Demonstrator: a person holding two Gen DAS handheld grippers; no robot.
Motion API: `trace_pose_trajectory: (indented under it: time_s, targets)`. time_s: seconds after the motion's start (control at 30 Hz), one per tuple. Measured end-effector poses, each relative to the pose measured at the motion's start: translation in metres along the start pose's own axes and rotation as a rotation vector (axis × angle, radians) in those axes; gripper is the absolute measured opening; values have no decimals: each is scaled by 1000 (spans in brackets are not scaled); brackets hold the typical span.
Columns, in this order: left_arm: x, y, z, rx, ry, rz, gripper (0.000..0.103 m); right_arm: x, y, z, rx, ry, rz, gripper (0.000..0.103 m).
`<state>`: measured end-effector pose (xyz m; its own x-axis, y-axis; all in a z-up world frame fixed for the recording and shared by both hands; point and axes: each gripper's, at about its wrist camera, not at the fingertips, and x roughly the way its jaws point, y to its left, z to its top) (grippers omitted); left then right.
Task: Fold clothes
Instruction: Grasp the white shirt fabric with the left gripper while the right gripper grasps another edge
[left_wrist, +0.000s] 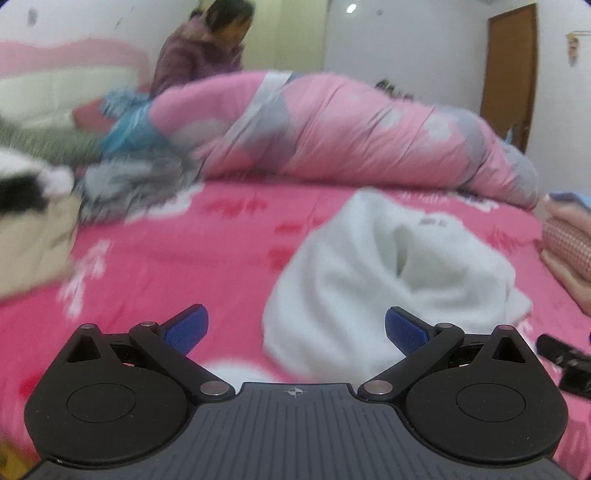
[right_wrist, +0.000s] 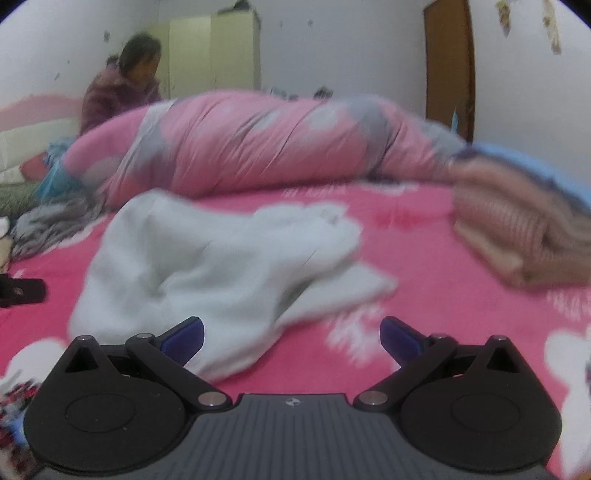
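Scanning L to R, as I read both wrist cams:

Far L clutter: L cam only shows a black-and-white item (left_wrist: 22, 184) over a beige cloth (left_wrist: 33, 243); R cam cuts these off.
Grey/blue pile: rumpled clothes (left_wrist: 136, 177) at the quilt's L end; in R cam (right_wrist: 48, 218) it sits at the frame edge, blurred.
Person: someone in a purple jacket (left_wrist: 195, 59) behind the bed, seen in both cams (right_wrist: 118, 92).
Quilt: pink-grey quilt (left_wrist: 351, 133) rolled across the far side of the bed; same in R cam (right_wrist: 258, 144).
Sheet: pink bedsheet (left_wrist: 177, 258) w/ white and red print, under everything (right_wrist: 443, 258).
Left gripper (left_wrist: 295, 328): jaws wide apart, blue pads (left_wrist: 186, 328) clamp nothing; its R pad sits in front of the white fabric edge, contact unclear.
White garment (left_wrist: 388, 266): crumpled heap mid-bed, just ahead of the L gripper, R of its centre. R cam shows it flatter and spread (right_wrist: 207, 254), L of centre.
Right gripper (right_wrist: 291, 334): jaws wide apart, empty; L pad (right_wrist: 184, 338) overlaps the garment's near hem, can't tell if touching.
Other tool: each cam catches a black piece of the other gripper at its edge, (left_wrist: 565, 363) and (right_wrist: 22, 291).
Folded stack: R cam shows it best, pinkish knit (right_wrist: 517, 236) w/ light blue layer on top; L cam only clips it (left_wrist: 569, 240).
Door: brown door (left_wrist: 511, 74) far R on the wall, in both (right_wrist: 450, 66).
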<state>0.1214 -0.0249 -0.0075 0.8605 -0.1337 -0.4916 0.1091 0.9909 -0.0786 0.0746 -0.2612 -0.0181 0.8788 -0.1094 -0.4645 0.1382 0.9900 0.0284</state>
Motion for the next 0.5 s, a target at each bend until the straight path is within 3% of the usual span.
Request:
trace_pose_trajectory:
  time_s: [0.17,0.33,0.37,0.4,0.43,0.47,0.5]
  targets:
    - [37,-13,30,37,-67,-39,103,50,-46,35,90,-54,18,103]
    - [88,-22,48,39,-32,-48,98,140,-88,72,288,25,122,103]
    - [99,-25,51,42,-12,-56,92,157,-91,74,301,43,127,103]
    - [108,-27,51,45,10,-60,77,173,-94,76,310,61,132,101]
    - [118,-31,51,46,35,-42,68,189,-96,79,314,85,134,100]
    - [125,-34,50,51,65,-34,52,203,-96,78,312,113,146,94]
    - [133,-37,48,56,95,-26,39,216,-96,78,310,142,159,82]
